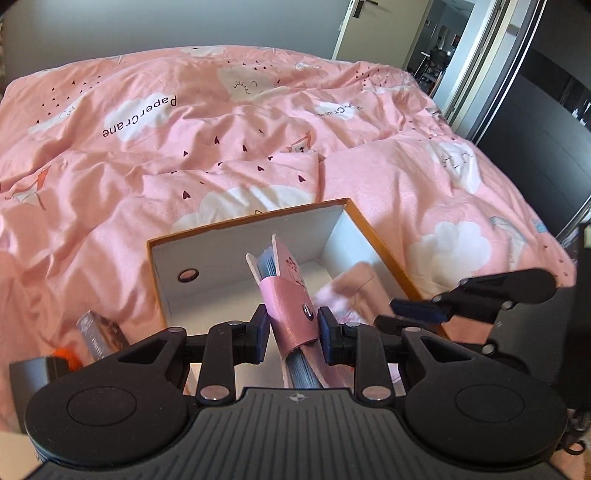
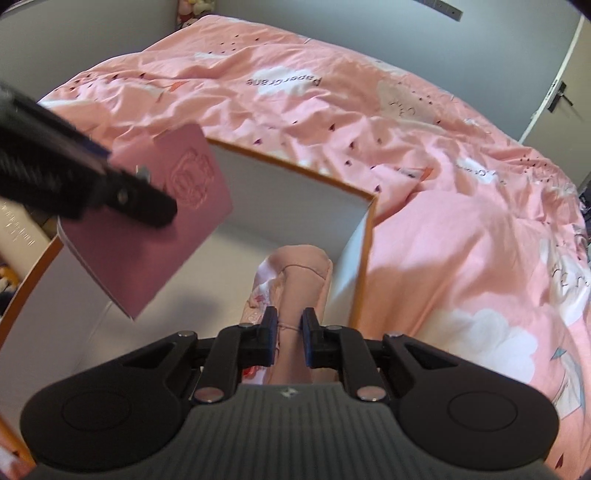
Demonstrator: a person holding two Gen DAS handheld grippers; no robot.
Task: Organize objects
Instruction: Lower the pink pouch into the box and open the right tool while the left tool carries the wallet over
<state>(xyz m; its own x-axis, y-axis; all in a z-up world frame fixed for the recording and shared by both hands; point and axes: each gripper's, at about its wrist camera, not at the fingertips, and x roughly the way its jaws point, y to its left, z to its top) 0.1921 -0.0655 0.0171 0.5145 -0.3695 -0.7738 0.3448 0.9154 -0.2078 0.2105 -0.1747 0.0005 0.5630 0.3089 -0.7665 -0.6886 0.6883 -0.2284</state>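
Observation:
An open box (image 1: 236,254), white inside with an orange rim, sits on the pink bed; it also shows in the right wrist view (image 2: 295,192). My left gripper (image 1: 293,332) is shut on a pink notebook (image 1: 291,314) with a snap strap and holds it over the box. In the right wrist view the notebook (image 2: 162,229) hangs above the box floor. My right gripper (image 2: 290,338) is shut on a pink cloth pouch (image 2: 299,288) at the box's right inner corner. The right gripper (image 1: 443,306) also shows in the left wrist view.
A pink duvet (image 1: 258,129) with clouds covers the bed around the box. A small clear case (image 1: 99,332) and an orange thing (image 1: 66,356) lie left of the box. A door (image 1: 373,26) and a dark wardrobe (image 1: 546,122) stand at the right.

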